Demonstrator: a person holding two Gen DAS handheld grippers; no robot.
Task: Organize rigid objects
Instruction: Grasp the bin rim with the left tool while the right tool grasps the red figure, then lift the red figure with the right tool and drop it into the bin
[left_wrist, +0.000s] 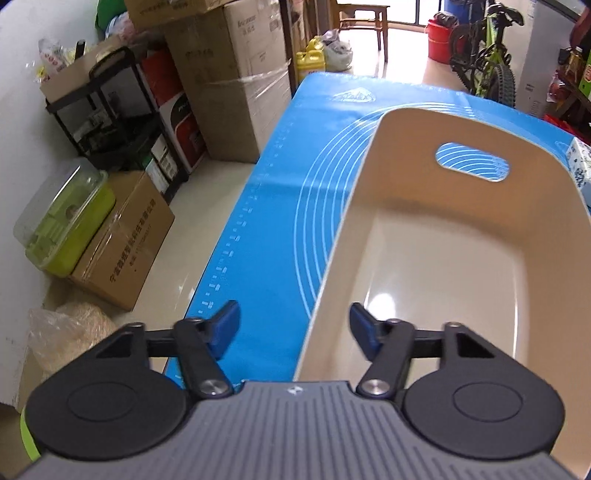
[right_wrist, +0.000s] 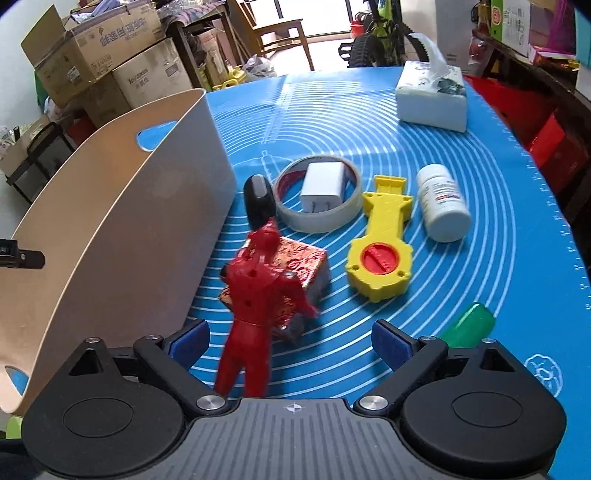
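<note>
Right wrist view first: the right gripper (right_wrist: 290, 343) has its 2 blue pads spread wide, and the legs of a red toy figure (right_wrist: 255, 295) rise between them, with clear gaps on both sides, so nothing is pinched. The figure leans over a red patterned box (right_wrist: 306, 267), and its black head (right_wrist: 260, 195) points away toward a roll of tape (right_wrist: 318, 216). A white charger plug (right_wrist: 323, 188) sits inside that ring. Just right of the tape lies a yellow tool with a red disc (right_wrist: 380, 251), then a white pill bottle (right_wrist: 441, 203) on its side. A green cylinder (right_wrist: 469, 325) lies near the right pad. Farther back, a tissue pack (right_wrist: 432, 98) rests near the far edge of the blue mat (right_wrist: 517, 221).

Left wrist view now: the left gripper (left_wrist: 293, 328) straddles the near left wall of the cream bin (left_wrist: 406, 155), 1 pad outside over the mat, 1 pad inside over the bin floor. Its jaws stand parted with a gap to the wall on each side, not gripping. The bin floor shows bare, and a handle slot (left_wrist: 472, 166) cuts the far wall. In the right wrist view the same bin stands at the left, just beside the toy figure. Beyond the table: cardboard boxes (left_wrist: 229, 74) and a green bicycle (left_wrist: 487, 55).
</note>
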